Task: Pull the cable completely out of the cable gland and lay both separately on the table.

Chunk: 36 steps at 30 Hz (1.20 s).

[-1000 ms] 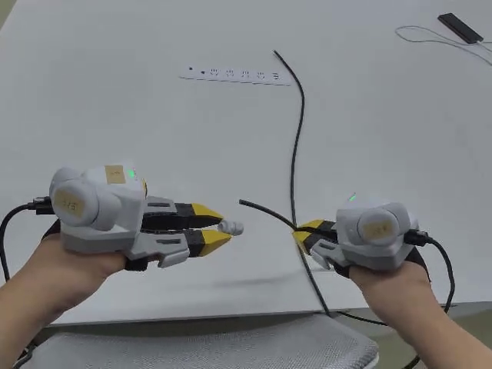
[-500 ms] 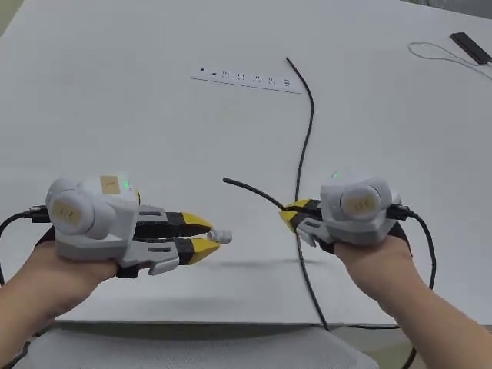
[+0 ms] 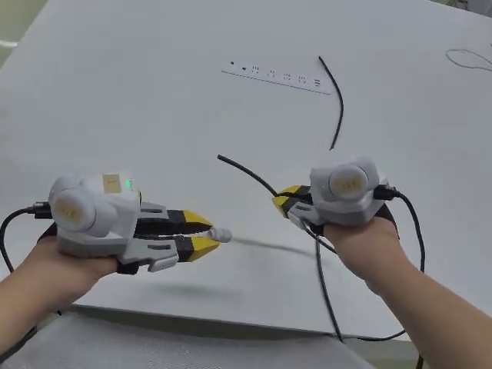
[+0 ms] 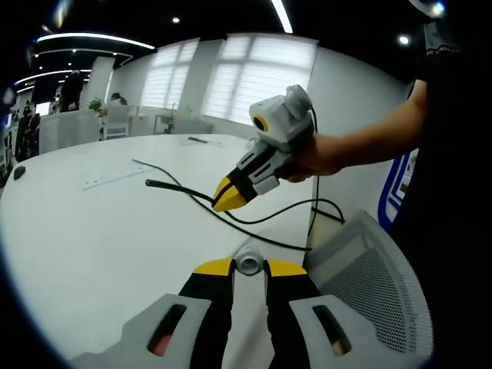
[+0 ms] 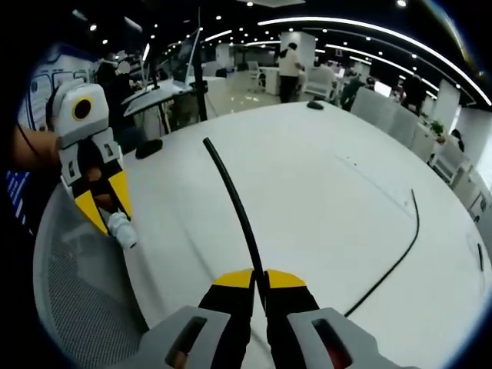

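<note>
A small grey-white cable gland sits pinched between the yellow tips of my left gripper, which is shut on it above the table's front part. In the left gripper view the gland shows end-on between the jaws of my left gripper. My right gripper is shut on the black cable, whose free end sticks out to the left, apart from the gland. The right gripper view shows the cable running forward from my right gripper, with the gland off to the left.
A white power strip lies at the back of the white table. The rest of the black cable curves past it and trails off the front edge. A grey mesh chair stands below that edge.
My right gripper has risen and moved left with the cable, whose free end now stands farther above the gland. The left gripper has barely moved. The head camera has shifted.
</note>
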{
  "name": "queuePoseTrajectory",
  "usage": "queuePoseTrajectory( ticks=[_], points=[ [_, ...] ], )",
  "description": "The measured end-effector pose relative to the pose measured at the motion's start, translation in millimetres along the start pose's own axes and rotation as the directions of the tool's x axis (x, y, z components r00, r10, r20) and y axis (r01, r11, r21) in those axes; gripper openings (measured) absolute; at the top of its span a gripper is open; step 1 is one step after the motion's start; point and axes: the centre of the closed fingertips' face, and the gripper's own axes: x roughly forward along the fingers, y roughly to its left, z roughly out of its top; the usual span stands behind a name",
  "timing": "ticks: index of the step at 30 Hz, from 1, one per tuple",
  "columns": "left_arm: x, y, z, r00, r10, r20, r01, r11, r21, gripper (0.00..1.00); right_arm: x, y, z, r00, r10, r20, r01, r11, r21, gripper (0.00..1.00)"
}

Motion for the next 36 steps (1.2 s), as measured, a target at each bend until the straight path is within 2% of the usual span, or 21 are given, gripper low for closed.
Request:
queuePoseTrajectory(
  ticks=[5,17,20,25,28,31,36],
  points=[
    [-0.8,2.9,-7.2,1.0,0.003,-0.001,-0.003,1.0,0.009,0.15,17.6,10.0,8.9,0.9994,0.032,-0.008,-0.033,0.998,-0.047,0.0],
    [1.5,13.4,-34.3,0.9997,0.019,-0.018,-0.019,1.0,0.006,0.15,55.2,30.3,19.5,0.995,0.09,-0.043,-0.095,0.986,-0.137,0.0],
    [2.9,17.0,-45.0,0.9991,0.026,-0.032,-0.026,1.0,-0.004,0.15,68.5,35.7,17.2,0.9931,0.101,-0.06,-0.109,0.981,-0.159,0.0],
    [5.4,21.1,-55.7,0.9986,0.03,-0.044,-0.03,0.999,-0.017,0.15,85.6,43.1,12.0,0.9911,0.109,-0.076,-0.12,0.979,-0.167,0.0],
    [7.9,23.9,-63.4,0.9977,0.029,-0.061,-0.03,0.999,-0.02,0.15,94.8,50.9,8.6,0.9887,0.123,-0.085,-0.138,0.969,-0.203,0.0],
    [9.6,29.1,-72.8,0.9964,0.032,-0.079,-0.034,0.999,-0.024,0.15,104.7,56.0,3.4,0.9864,0.129,-0.102,-0.152,0.953,-0.264,0.0],
    [11.1,37.8,-83.4,0.9946,0.048,-0.093,-0.051,0.998,-0.036,0.15,113.7,62.9,0.3,0.9823,0.146,-0.117,-0.174,0.946,-0.275,0.0]
  ],
)
